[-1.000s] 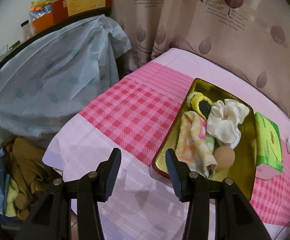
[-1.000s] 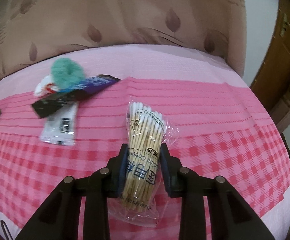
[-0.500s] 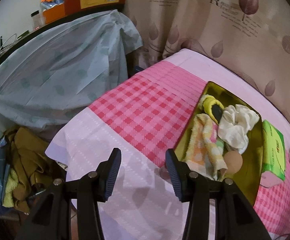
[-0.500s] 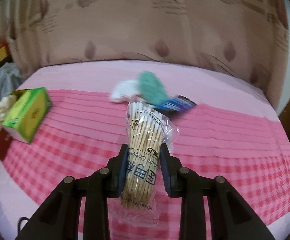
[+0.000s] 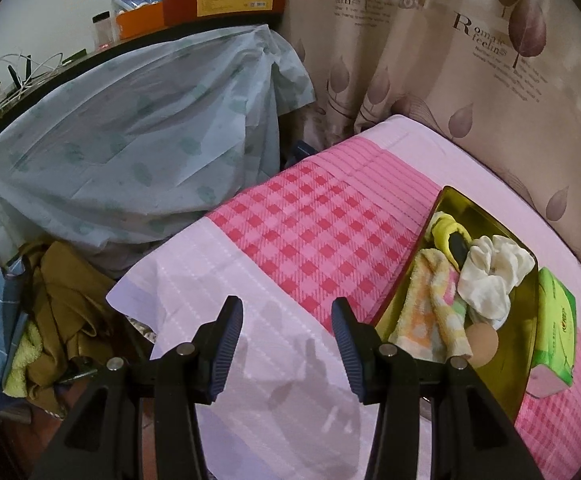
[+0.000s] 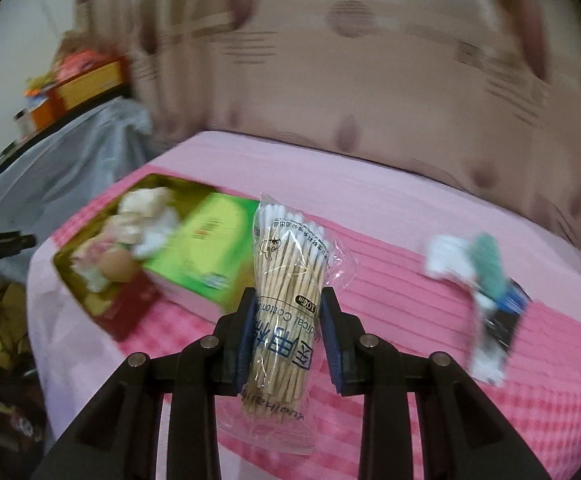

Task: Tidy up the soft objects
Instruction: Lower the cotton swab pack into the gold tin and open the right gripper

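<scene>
Right wrist view: the right gripper (image 6: pixel 288 334) is closed on a bag of cotton swabs (image 6: pixel 286 304), held above the pink tablecloth (image 6: pixel 410 248). The bag's long axis runs forward along the fingers, swab tips away from the tool. The tray (image 6: pixel 90 296) of soft items lies ahead and to the left of this gripper, just beyond the green tissue pack (image 6: pixel 202 248). The left gripper (image 5: pixel 287 354) is wide open and empty; the tray (image 5: pixel 526 420) sits just to its right, so it is nearer
</scene>
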